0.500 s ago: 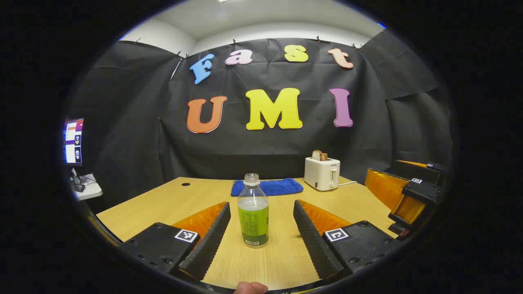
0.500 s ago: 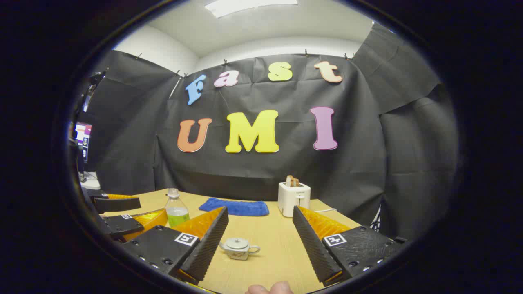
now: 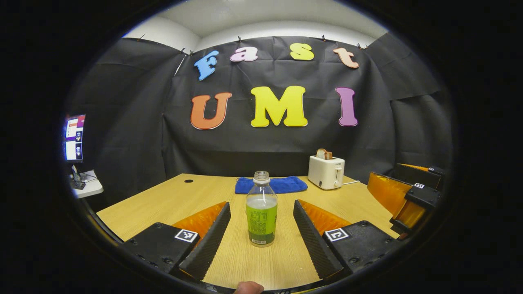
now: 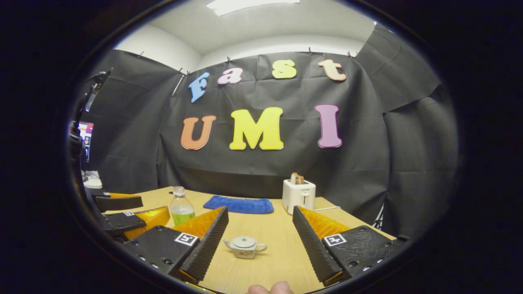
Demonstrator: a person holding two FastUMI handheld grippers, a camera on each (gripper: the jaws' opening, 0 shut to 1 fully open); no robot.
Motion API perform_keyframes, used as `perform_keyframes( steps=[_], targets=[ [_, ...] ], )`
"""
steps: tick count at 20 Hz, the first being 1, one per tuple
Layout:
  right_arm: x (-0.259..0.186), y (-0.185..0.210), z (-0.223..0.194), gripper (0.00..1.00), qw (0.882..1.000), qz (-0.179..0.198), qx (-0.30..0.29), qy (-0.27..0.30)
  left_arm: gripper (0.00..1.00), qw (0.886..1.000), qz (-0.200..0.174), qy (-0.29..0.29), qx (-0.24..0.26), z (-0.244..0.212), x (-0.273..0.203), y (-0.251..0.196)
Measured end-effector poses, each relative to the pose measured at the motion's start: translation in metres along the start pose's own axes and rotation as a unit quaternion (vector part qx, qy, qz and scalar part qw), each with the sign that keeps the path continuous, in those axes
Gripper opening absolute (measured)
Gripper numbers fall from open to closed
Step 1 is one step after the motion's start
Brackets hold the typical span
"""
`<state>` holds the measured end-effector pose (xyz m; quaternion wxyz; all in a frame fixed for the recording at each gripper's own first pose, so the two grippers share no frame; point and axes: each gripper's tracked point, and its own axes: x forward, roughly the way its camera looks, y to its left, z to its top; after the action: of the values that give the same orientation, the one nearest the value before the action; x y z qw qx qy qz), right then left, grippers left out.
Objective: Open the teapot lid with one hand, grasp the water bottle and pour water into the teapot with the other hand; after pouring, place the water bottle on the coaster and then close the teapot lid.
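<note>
Here your left tool [image 3: 261, 237] is spread wide, and the water bottle [image 3: 261, 210] stands upright on the desk [image 3: 171, 200] between its two fingers, touching neither of them. The bottle carries no cap, has a green label, and holds clear liquid up to about its shoulder. Beyond it, at the far edge of the desk, a blue cloth [image 3: 271, 184] lies flat, and to the right of that a white toaster [image 3: 326, 172] stands with bread in its slot. A tip of your finger [image 3: 247, 288] shows at the near edge of the left gripper view.

Your right tool [image 4: 260, 241] is also wide apart and holds nothing. The teapot [image 4: 245, 247], small and pale with its lid [image 4: 244, 241] on, sits on the desk between the fingers, nearer the left one and clear of both. Its spout points left and its handle right. In the right gripper view the bottle stands far to the left, well apart from the teapot, with your left tool around it. In the left gripper view your right tool shows at the right edge, over the desk's right side. A lit screen [image 3: 74, 139] stands off to the left of the desk.
</note>
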<state>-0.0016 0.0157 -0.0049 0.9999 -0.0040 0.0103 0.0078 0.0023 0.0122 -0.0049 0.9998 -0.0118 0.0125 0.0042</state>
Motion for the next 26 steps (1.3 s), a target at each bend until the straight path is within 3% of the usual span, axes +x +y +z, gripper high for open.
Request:
perform_keyframes(
  steps=[13, 26],
  targets=[
    [0.016, 0.004, -0.036, 0.95, 0.999, -0.001, 0.002, 0.037, 0.96, 1.0, 0.003, 0.01, 0.004, -0.004, 0.002, 0.007],
    [0.094, 0.023, -0.109, 0.95, 0.993, 0.009, -0.006, 0.115, 0.97, 1.0, 0.016, 0.007, 0.011, -0.001, 0.0, 0.023]
  ],
)
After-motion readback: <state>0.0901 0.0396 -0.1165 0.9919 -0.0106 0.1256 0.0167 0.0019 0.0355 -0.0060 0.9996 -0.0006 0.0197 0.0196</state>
